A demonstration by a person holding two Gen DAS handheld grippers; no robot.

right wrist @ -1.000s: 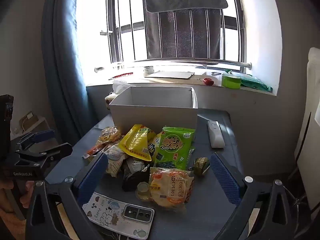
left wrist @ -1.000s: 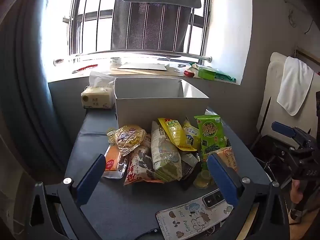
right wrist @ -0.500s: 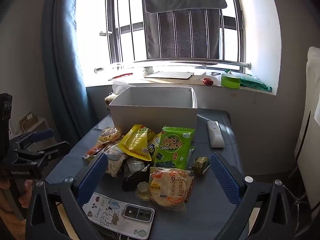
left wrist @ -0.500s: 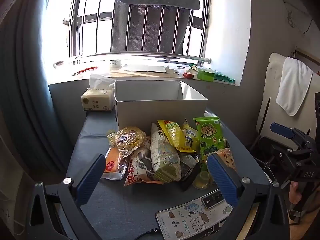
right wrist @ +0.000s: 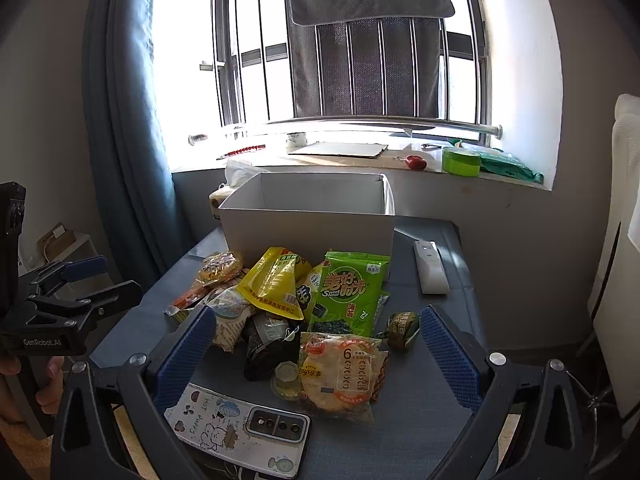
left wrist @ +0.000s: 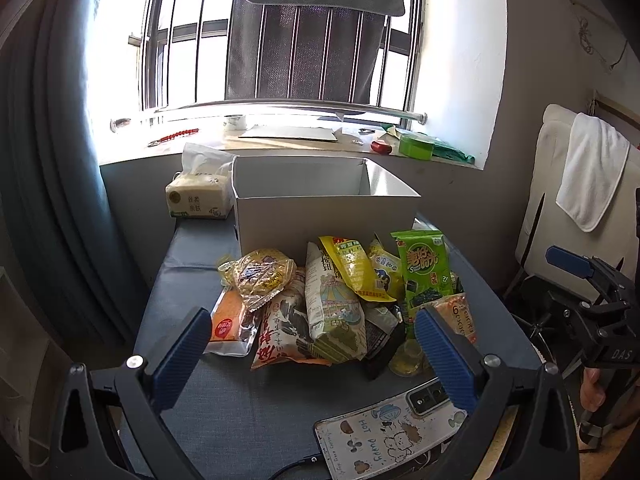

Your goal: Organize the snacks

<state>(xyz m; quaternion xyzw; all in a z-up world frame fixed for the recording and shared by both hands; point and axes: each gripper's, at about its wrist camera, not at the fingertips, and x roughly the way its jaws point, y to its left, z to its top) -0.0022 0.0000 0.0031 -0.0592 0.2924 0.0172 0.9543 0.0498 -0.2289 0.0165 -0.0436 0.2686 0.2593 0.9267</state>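
Note:
A pile of snack packets lies on the dark table in front of an open white box (left wrist: 326,216) (right wrist: 308,226). It holds a green seaweed pack (left wrist: 426,270) (right wrist: 348,294), a yellow pouch (left wrist: 356,266) (right wrist: 274,284), a round cracker bag (left wrist: 262,274) and an orange chips bag (right wrist: 344,372). My left gripper (left wrist: 312,356) is open and empty, just short of the pile. My right gripper (right wrist: 318,354) is open and empty, its fingers on either side of the pile's near end. Each gripper also shows in the other view, the right one (left wrist: 588,296) and the left one (right wrist: 60,300).
A phone in a cartoon case (left wrist: 392,432) (right wrist: 240,428) lies at the table's near edge. A white remote (right wrist: 430,266) lies right of the box, a tissue pack (left wrist: 198,196) left of it. The window sill behind holds small items.
Both views have shifted only slightly; the left gripper has crept a little toward the pile. Nothing was picked up or moved.

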